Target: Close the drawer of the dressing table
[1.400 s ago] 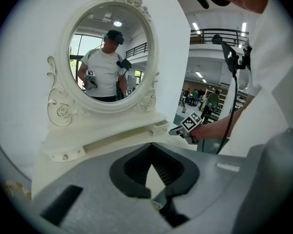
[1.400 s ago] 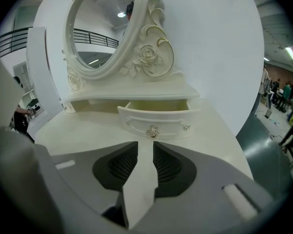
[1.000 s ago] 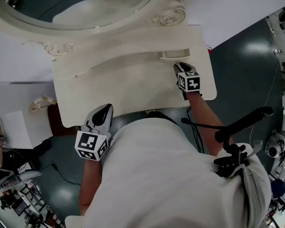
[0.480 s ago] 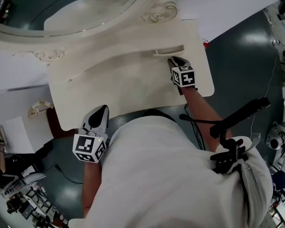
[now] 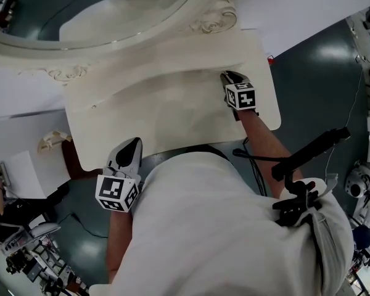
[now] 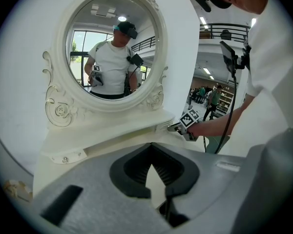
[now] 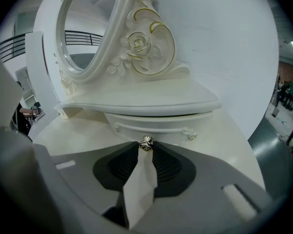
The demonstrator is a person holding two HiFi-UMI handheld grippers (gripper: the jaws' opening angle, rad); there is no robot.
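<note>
- The head view looks down on the cream dressing table [image 5: 160,113]. The right gripper [image 5: 229,76] is at its back right, under the raised shelf, and the left gripper [image 5: 134,142] is just off the front edge. The drawer cannot be made out from up here.
- The right gripper view shows the drawer [image 7: 151,124]. Its curved front sits under the shelf lip, pushed in against the table's body, with the small metal knob [image 7: 146,143] facing the camera.
- The right gripper [image 7: 145,150] has just been closing its jaws, and they now pinch that knob between their tips.
- The left gripper view shows the left gripper [image 6: 150,147] with its jaw tips pressed together and nothing between them, only the table top behind.
- That view alone shows the oval mirror [image 6: 112,48] face on, with the person reflected in it. It also catches the right gripper [image 6: 184,126] at the drawer from the side.
- The right gripper view alone shows the carved rose [image 7: 136,44] on the mirror frame.
</note>
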